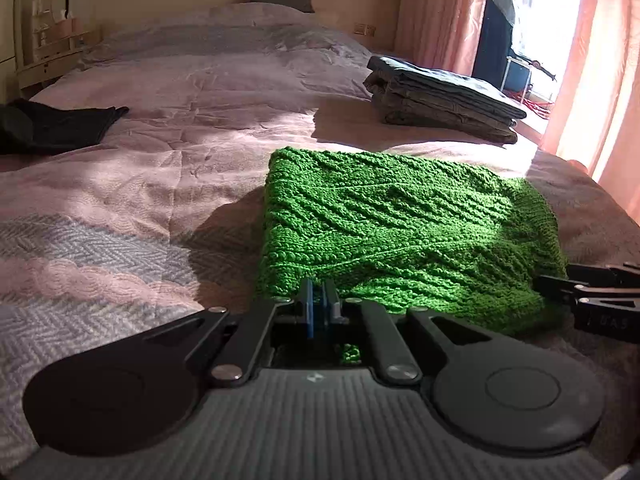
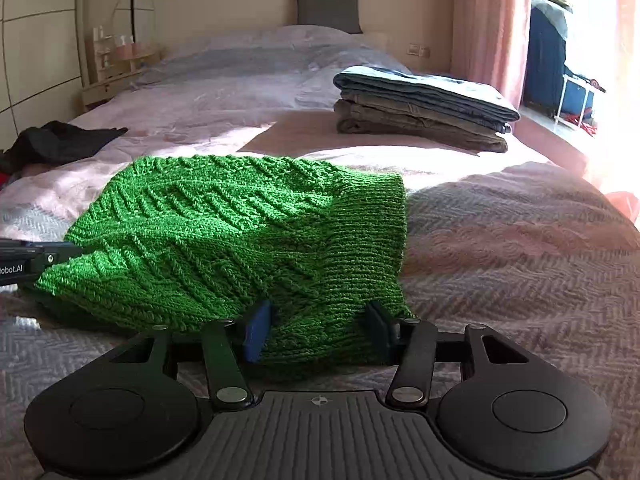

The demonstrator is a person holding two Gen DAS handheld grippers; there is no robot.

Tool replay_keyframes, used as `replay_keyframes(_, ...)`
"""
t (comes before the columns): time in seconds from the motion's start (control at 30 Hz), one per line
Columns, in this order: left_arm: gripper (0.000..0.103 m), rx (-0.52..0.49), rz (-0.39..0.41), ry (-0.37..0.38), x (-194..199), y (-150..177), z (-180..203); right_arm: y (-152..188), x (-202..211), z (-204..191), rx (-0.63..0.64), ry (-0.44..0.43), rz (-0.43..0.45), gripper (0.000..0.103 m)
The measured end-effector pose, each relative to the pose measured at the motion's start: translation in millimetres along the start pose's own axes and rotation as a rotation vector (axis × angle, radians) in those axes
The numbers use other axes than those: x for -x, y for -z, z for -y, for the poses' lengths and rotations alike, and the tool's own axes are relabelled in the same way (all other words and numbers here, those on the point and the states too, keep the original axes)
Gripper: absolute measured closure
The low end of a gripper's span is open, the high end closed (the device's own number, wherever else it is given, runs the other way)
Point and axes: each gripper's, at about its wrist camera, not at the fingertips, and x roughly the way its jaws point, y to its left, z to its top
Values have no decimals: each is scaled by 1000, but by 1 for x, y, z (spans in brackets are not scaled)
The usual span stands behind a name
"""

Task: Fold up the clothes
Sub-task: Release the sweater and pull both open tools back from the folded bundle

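Observation:
A folded green knit sweater (image 1: 404,232) lies on the pink and grey bedspread (image 1: 120,184); it also shows in the right wrist view (image 2: 224,232). My left gripper (image 1: 319,304) is shut at the sweater's near left edge, with green knit between or just under its pads. My right gripper (image 2: 318,330) is open, its fingers either side of the sweater's near right edge. Each gripper shows at the edge of the other's view: the right one (image 1: 600,296), the left one (image 2: 28,262).
A stack of folded dark and olive garments (image 1: 444,98) sits further back on the right of the bed (image 2: 420,108). A crumpled black garment (image 1: 52,124) lies at the left. Pink curtains (image 1: 592,80) and a bright window are on the right.

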Motion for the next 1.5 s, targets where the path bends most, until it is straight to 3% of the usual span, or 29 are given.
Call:
replay_keyframes(0.07,97,11,-5,-23,18,-1,8,-2,14,0,-69,-2,-26,35)
replay_keyframes(0.1,91,17,-13,-39,29,-1,12,-2,22,0,-107,-13,-42,29)
replay_keyframes(0.13,78,24,-25,-48,38,0,15,0,29,0,-146,-38,-55,21)
replay_keyframes(0.2,66,38,-54,-53,53,5,20,5,44,-1,-217,-76,-81,20)
replay_keyframes(0.3,65,39,-91,-63,75,18,29,15,65,-9,-258,-67,-116,18)
replay_keyframes(0.43,59,25,-127,-103,98,33,39,26,91,-21,-215,-40,-143,12)
replay_keyframes(0.73,54,-10,-93,-122,145,41,54,36,135,-42,-110,59,-133,10)
replay_keyframes(1.5,46,-61,-38,-109,194,59,69,43,176,-61,-80,50,-98,8)
